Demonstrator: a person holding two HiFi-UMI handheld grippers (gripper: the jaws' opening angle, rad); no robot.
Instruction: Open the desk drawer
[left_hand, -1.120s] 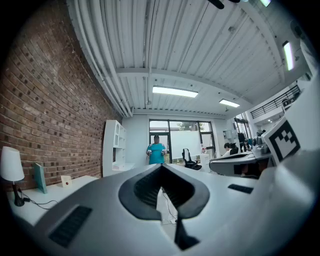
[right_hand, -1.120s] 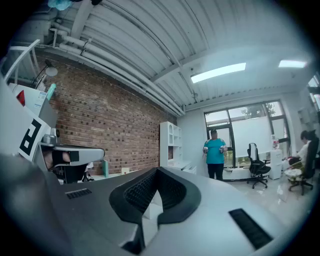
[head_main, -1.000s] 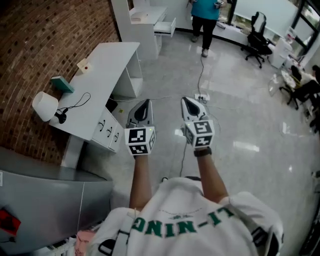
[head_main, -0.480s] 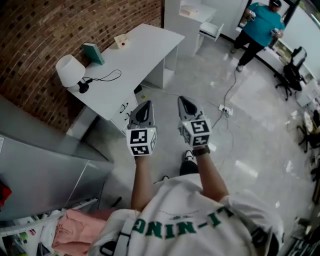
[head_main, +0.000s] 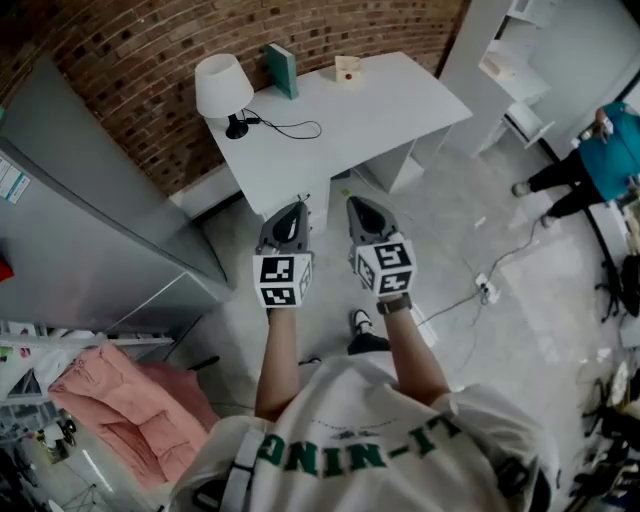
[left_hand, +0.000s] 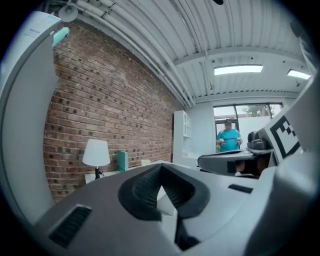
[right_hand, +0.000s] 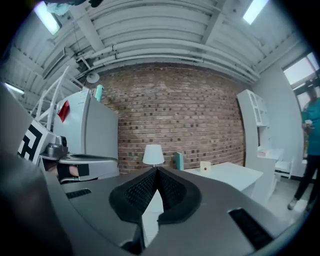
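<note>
Approach step: the left gripper (head_main: 290, 206) and right gripper (head_main: 357, 203), both closed and empty, face the near edge of the desk (head_main: 380, 100). Next, I think, one must open and reach the drawer handle, hidden here.

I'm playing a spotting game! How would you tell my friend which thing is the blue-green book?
Find the brick wall, then the white desk against it. At the desk's back, beside the white lamp, a thin book stands upright. It is the only teal thing there; the small box on its other side is cream with a red dot.
</note>
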